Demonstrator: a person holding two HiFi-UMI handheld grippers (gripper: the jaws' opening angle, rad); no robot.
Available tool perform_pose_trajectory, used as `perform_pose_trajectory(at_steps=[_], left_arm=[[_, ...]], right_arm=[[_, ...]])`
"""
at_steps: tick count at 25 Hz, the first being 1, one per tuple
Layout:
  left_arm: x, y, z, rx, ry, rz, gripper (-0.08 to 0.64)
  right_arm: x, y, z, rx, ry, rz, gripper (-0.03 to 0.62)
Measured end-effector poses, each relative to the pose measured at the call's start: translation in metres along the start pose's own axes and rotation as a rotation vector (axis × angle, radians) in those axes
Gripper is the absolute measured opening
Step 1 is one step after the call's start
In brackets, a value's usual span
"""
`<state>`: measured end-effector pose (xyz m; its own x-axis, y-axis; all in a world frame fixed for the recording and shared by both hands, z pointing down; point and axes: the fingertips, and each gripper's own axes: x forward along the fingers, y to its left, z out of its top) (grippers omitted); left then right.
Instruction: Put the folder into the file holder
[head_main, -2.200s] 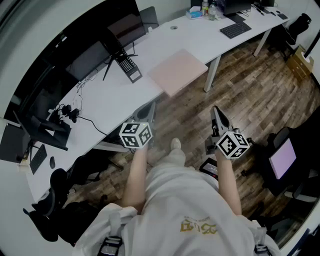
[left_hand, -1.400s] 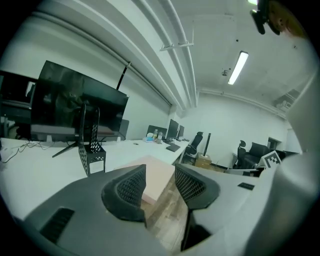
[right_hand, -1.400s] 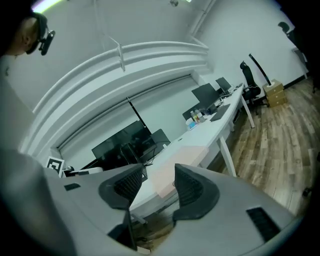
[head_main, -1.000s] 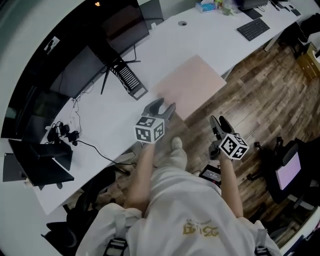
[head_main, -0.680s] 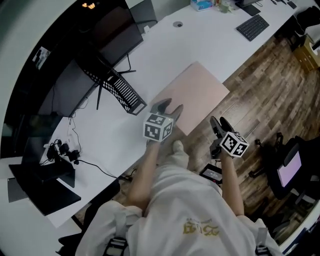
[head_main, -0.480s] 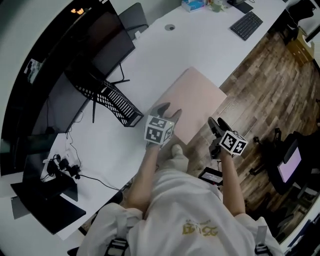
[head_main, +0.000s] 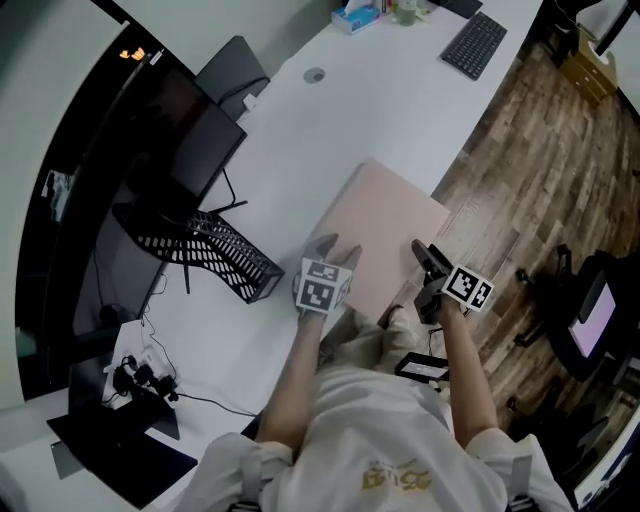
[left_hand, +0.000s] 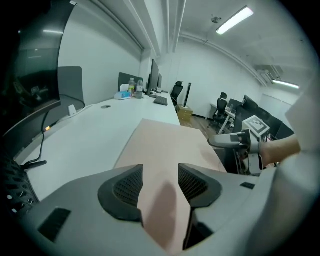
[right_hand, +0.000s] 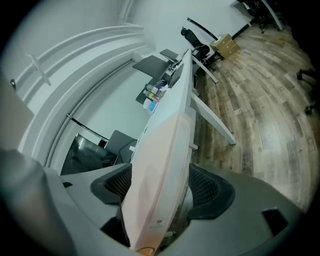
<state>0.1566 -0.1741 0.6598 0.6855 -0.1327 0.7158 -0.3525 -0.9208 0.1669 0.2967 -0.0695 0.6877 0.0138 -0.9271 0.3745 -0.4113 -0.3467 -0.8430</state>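
Both grippers have closed in on the folder (head_main: 385, 225) since a second ago. File holder (head_main: 210, 258) stands at its 9 o'clock on the bench (head_main: 390, 110), its far end lost against a dark monitor (head_main: 170, 130). Left gripper (head_main: 337, 247) gapes over the folder's near corner, unclamped. Right gripper (head_main: 424, 255) hides the folder's 5 o'clock edge; its jaws have just been opening and stand wide around that edge.

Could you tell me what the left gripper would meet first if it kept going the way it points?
Most likely the pink folder, lying flat on the white desk: the left gripper points down at its near end, jaws apart. How much gap remains is unclear.
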Motion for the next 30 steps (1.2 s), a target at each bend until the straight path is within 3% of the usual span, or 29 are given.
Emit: perform_pose_trajectory(at_steps=[5,10,16,20,30], left_arm=[[0.005,-0.002,-0.011,0.002,0.077,0.02,0.244],[0.01,0.004,-0.007,-0.031,0.072,0.046,0.235],[0.012,-0.001,-0.008,-0.004,0.072,0.048,0.229],[0.013,-0.003,-0.009,-0.006,0.071,0.049,0.218],[0.008,-0.012,-0.014,-0.015,0.068,0.034,0.222]], right_arm=[[0.009,-0.008,-0.008,0.069,0.014,0.018,0.351],[0.023,-0.01,-0.007,0.107,-0.003,0.051,0.351],[0.032,-0.008,-0.001,0.143,-0.006,0.102,0.35],[0.036,-0.011,0.001,0.205,0.03,0.169,0.245],[0.017,-0.013,-0.007,0.295,0.054,0.252,0.204]])
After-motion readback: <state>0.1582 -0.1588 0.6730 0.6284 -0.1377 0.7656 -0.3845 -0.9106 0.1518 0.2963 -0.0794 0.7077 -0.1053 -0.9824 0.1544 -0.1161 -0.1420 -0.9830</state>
